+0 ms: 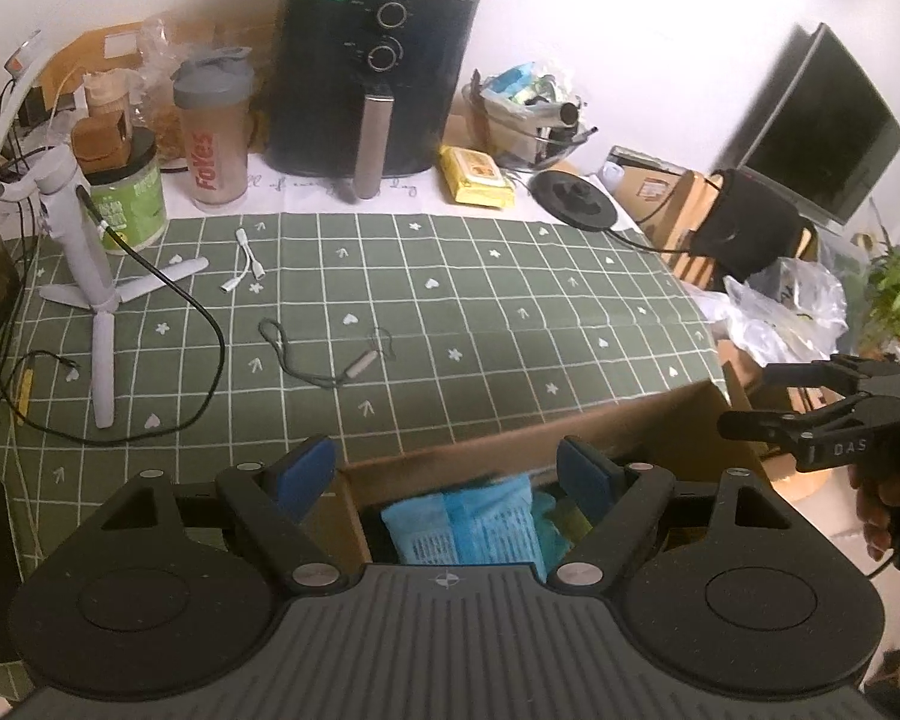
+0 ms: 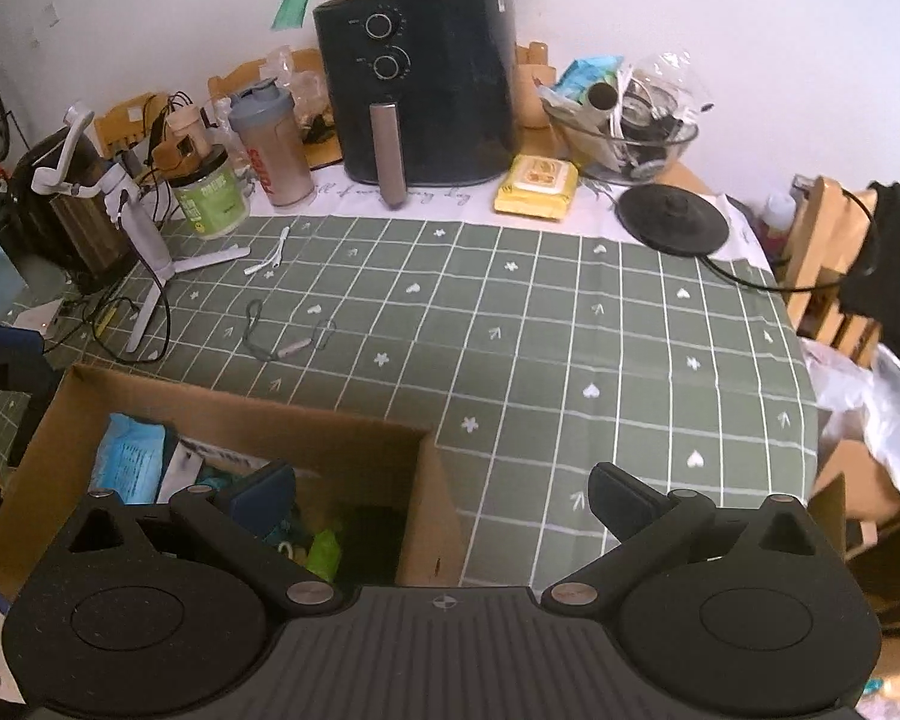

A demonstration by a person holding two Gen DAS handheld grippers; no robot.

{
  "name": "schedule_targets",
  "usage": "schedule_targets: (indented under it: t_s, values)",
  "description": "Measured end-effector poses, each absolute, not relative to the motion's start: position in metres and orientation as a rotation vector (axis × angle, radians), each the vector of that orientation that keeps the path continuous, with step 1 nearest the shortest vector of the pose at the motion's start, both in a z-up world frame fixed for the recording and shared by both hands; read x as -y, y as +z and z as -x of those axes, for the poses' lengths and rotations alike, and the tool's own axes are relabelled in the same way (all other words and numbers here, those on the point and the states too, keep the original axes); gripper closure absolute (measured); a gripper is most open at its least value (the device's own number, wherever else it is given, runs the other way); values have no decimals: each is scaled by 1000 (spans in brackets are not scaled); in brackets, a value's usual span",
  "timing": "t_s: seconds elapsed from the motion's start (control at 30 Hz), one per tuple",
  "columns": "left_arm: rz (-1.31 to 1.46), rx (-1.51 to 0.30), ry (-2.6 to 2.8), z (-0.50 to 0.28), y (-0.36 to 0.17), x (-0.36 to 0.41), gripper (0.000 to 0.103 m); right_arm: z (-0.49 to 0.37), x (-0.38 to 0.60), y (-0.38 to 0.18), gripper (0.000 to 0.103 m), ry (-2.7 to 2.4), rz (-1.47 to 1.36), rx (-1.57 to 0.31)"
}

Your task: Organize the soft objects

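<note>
Hovering with jaws wide and nothing between them, the left gripper (image 1: 447,468) hangs over the open box (image 1: 630,426), and directly below and between its jaws lies the blue pack (image 1: 468,522), a flat soft-sided packet with small print on its face, resting on other soft things. I judge it light and limp: it will sag if lifted by a corner, and its plastic skin may slip, so the best hold is across its middle or along a sealed edge, pinching both layers. Beside it, toward the right jaw, a teal item and a yellow-green piece show, too hidden to name. The right gripper (image 2: 450,495) also stands wide and empty; its left jaw is over the box's near corner, where a green pouch (image 2: 324,552) and dark contents lie just below it, while its right jaw hangs over bare checked cloth on the surface (image 2: 570,360). Beyond both jaws, well apart from the box, a thin grey strap (image 1: 324,360) lies loose on the cloth: floppy, light, easiest taken at its stiff toggle. Farther back stand a shaker, an air fryer (image 1: 372,72) and a yellow wipes pack (image 1: 474,177), near the wall.
</note>
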State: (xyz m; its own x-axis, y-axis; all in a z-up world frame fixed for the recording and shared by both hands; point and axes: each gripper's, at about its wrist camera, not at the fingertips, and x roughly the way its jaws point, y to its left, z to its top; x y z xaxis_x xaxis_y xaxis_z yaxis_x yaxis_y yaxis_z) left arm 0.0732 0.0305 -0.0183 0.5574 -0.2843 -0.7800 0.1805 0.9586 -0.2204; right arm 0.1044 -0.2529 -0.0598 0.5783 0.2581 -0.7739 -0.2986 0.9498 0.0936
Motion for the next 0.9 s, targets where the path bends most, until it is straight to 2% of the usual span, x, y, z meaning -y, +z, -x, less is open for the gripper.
schedule_targets:
  t_s: [0.9]
  values:
    - [182,-966,-146,-87,-28,-60,22,-226,227,-70,0,649,255,-940]
